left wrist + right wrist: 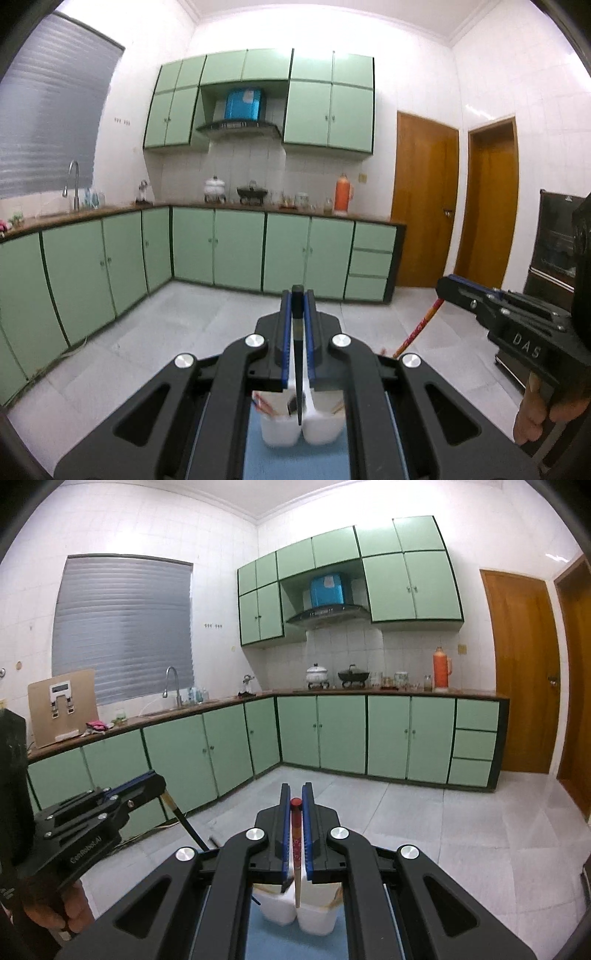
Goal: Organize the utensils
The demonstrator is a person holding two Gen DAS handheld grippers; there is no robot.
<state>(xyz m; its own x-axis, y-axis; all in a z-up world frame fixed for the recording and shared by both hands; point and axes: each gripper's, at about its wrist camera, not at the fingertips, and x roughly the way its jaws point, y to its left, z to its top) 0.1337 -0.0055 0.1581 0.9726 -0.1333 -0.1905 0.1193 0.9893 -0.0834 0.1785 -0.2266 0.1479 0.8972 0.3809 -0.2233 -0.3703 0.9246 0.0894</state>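
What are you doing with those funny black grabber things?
A person is sorting utensils with a grabber in each hand. The left gripper is shut on a black chopstick, and the right gripper is shut on a red chopstick. Both sticks hang tips down above two white cups that stand side by side on a blue mat. More sticks already poke out of the cups. Neither held stick is in a cup yet.

Both wrist cameras looked nearly level along their fingers toward the far green cabinets (236, 251), high over a white divided holder (299, 912); each caught the other gripper beside it.
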